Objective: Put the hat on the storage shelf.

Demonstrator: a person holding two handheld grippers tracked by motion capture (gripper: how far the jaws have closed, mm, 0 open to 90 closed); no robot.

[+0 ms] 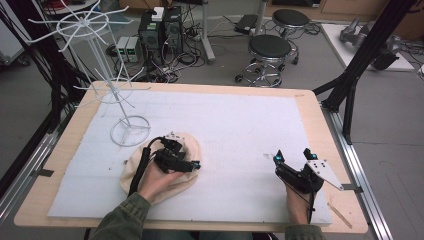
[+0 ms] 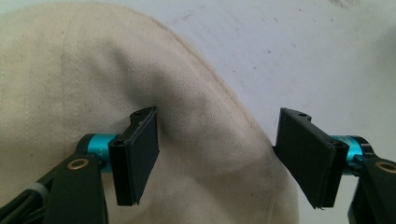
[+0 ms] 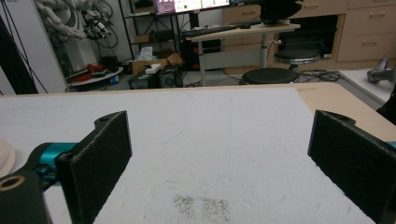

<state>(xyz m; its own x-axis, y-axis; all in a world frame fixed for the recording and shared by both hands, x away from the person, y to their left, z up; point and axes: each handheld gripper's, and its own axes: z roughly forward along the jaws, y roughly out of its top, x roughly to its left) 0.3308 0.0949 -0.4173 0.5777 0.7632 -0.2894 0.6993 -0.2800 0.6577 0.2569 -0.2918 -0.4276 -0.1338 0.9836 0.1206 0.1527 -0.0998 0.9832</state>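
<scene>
A cream cloth hat (image 1: 187, 145) lies on the white mat near the front left of the table. My left gripper (image 1: 190, 165) hovers low over the hat's right edge and is open. In the left gripper view the hat's (image 2: 84, 84) curved rim runs between the two black pads (image 2: 140, 154), one pad over the cloth and the other over the mat. My right gripper (image 1: 292, 155) rests open near the front right of the mat, with nothing between its pads (image 3: 100, 158). A white wire hat stand (image 1: 107, 75) rises at the back left.
A white foam mat (image 1: 225, 125) covers most of the wooden table (image 1: 320, 120). A dark speckled stain (image 3: 201, 205) marks the mat in front of my right gripper. Stools, computers and cables stand on the floor beyond the table's far edge.
</scene>
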